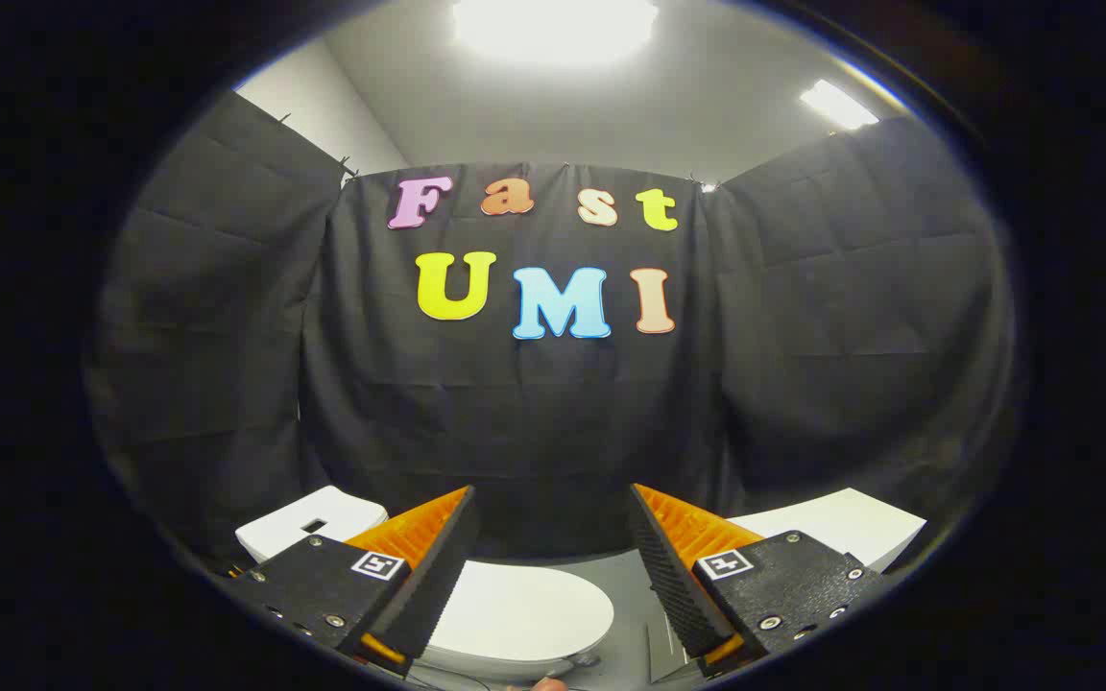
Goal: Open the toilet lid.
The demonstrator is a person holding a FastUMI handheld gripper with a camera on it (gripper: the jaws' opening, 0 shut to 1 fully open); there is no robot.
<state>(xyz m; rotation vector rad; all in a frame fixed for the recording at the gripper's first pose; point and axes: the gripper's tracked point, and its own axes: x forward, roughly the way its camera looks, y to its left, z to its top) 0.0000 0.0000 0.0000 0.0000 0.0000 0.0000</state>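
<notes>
The toilet lid (524, 609) lies shut and flat, low between and beneath the fingers of the gripper (553, 537), whose jaws stand wide apart holding nothing, likely readied to straddle the lid's rim; the white tank (308, 523) sits behind-left of the lid.

Black cloth wall (534, 422); white box (860, 533) right; ceiling lights (553, 24).

The left finger (438, 566) covers the toilet lid's (524, 609) nine o'clock edge, so its hinge end is hidden. The white tank (308, 523) sits partly behind that finger. The white block (851, 533) at three o'clock is partly hidden.
</notes>
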